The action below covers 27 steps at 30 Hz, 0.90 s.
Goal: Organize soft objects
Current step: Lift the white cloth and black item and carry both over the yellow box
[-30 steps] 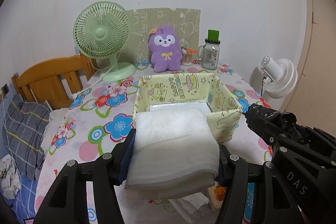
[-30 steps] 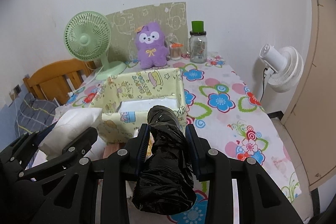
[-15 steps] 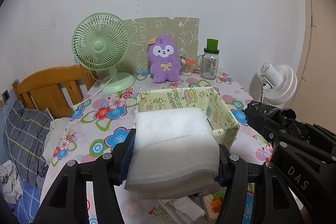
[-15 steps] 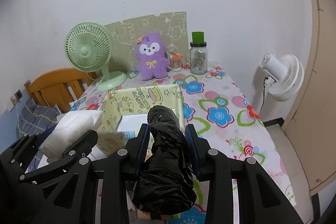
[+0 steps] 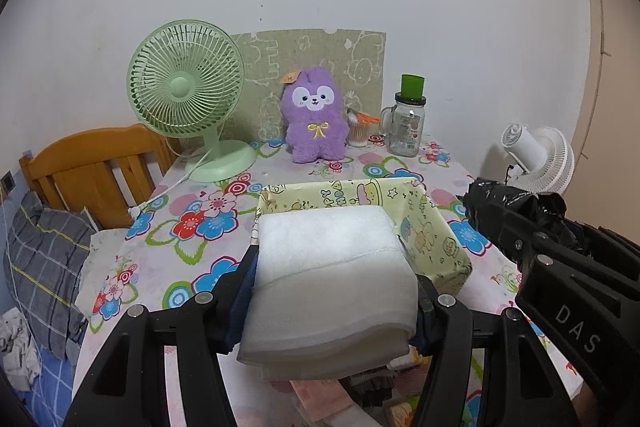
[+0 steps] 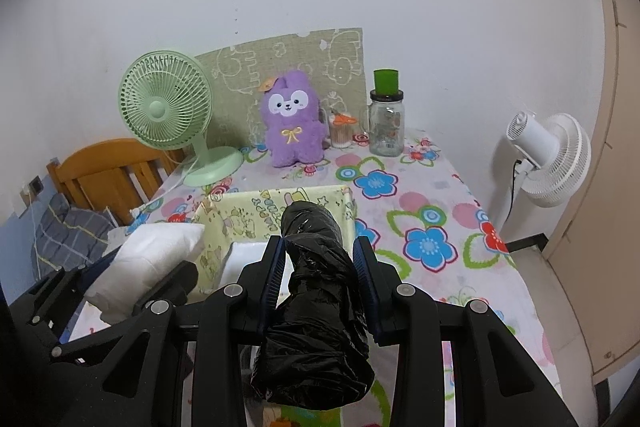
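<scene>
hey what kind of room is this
Probably a bedroom at home: a wooden bed frame with plaid bedding sits beside a table in a flowered cloth, with a purple plush toy.

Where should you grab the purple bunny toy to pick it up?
Probably around its plump middle, by the yellow bow. The purple bunny toy sits upright facing forward, with a board close behind it and a small cup at its side, so I'd come from the front or above and squeeze the soft body sideways. Both grippers are full now.
</scene>
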Tool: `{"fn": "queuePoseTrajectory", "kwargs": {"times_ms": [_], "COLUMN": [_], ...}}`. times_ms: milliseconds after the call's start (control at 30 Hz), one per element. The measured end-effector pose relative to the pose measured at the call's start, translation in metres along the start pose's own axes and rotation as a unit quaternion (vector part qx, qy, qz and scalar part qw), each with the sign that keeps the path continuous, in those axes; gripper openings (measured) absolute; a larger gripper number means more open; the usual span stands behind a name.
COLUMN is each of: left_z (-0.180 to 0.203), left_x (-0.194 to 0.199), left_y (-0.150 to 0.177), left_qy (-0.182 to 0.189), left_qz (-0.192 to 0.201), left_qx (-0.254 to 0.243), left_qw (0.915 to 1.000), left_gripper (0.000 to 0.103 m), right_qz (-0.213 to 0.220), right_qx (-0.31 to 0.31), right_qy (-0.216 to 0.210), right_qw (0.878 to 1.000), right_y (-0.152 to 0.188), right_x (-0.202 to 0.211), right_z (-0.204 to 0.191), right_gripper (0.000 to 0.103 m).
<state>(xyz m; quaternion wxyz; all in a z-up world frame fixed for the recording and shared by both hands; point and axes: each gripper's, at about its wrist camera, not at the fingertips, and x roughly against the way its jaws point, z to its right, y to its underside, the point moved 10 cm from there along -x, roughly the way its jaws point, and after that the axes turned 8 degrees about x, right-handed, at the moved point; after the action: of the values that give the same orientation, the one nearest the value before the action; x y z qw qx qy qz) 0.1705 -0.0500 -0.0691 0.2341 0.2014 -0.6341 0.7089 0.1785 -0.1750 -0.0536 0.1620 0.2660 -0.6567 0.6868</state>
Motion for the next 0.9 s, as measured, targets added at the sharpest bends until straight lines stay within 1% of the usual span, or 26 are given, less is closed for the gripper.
{"fn": "queuePoseTrajectory", "kwargs": {"times_ms": [233,500,633,900], "left_z": [-0.004,-0.005,-0.007,-0.009], "left_x": [-0.015,-0.033,-0.047,-0.082], "left_y": [-0.009,-0.018,-0.02,-0.014], "left_qy": [-0.008,-0.009,-0.009,-0.011], "left_qz": [-0.001,-0.004,-0.011,-0.041], "left_qx": [0.003,0.004,0.007,0.006], "left_qw": [1.0,0.9999,0.9999,0.9991], "left_gripper": [0.064,0.064,0.064,0.064], "right_qz": [0.001,0.001,-0.002,-0.021], "right_qx": [0.007,0.002,-0.007,-0.009], "right_qy": [-0.009,-0.01,-0.006,-0.012], "right_qw": [1.0,1.0,1.0,1.0], "right_y": [-0.013,-0.024,-0.028,-0.028], "right_x": [-0.019,-0.04,-0.052,-0.084], "right_z": [-0.003,-0.001,0.003,0.0], "right_gripper": [0.039,0.039,0.039,0.039]}}
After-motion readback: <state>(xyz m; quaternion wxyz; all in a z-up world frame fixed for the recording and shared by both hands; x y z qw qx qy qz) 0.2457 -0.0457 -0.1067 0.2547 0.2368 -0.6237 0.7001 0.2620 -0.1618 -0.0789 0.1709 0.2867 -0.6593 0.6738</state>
